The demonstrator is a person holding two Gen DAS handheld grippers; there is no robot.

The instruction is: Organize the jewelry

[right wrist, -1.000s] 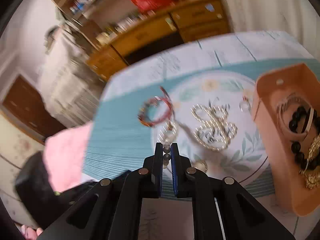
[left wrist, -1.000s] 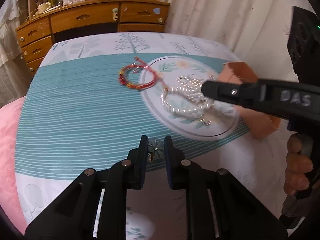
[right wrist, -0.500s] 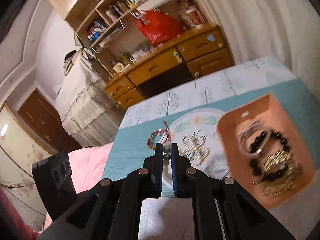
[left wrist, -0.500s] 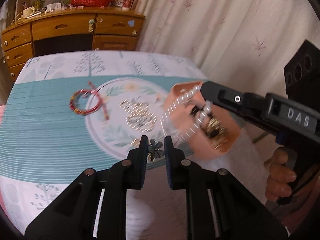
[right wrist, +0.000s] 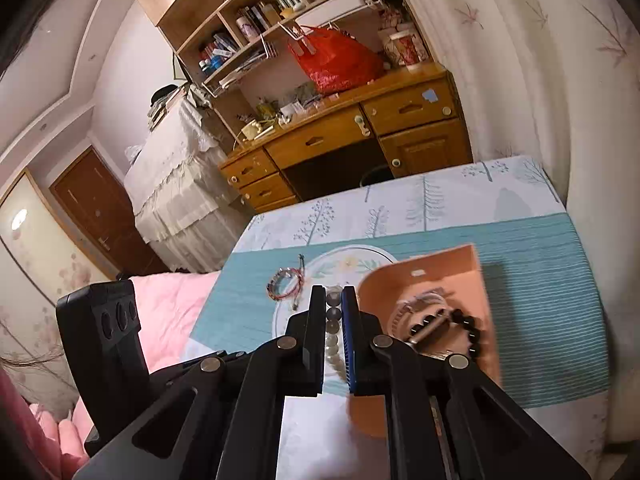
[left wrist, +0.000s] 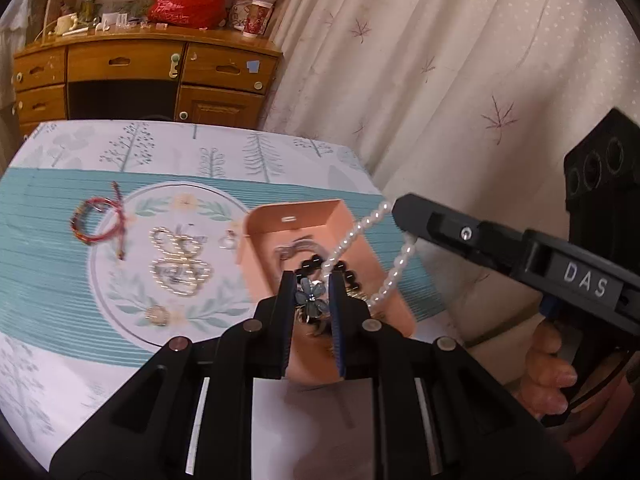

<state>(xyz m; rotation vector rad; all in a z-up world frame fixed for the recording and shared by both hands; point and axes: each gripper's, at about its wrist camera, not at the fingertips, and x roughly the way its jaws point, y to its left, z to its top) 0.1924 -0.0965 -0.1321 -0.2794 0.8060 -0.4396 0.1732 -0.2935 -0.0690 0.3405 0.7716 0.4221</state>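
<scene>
My left gripper (left wrist: 311,292) is shut on a blue flower brooch (left wrist: 313,295) and holds it over the orange jewelry box (left wrist: 296,213). My right gripper (right wrist: 333,305) is shut on a pearl necklace (right wrist: 332,320); in the left wrist view it (left wrist: 394,210) holds the pearl necklace (left wrist: 396,268) hanging over the box's right side. The box (right wrist: 440,270) holds a black bead bracelet (right wrist: 468,326) and other pieces. On the tablecloth lie a red string bracelet (left wrist: 96,224), a silver chain (left wrist: 180,264) and a small ring (left wrist: 228,240).
The table has a teal and white cloth (left wrist: 40,280) with its edge near the curtain (left wrist: 440,80) on the right. A wooden desk (left wrist: 140,76) stands behind. A pink blanket (right wrist: 168,312) lies left of the table.
Both grippers have swung right and lifted, from over the tablecloth to above the orange box. The pearl necklace has been lifted off the cloth and now hangs over the box.
</scene>
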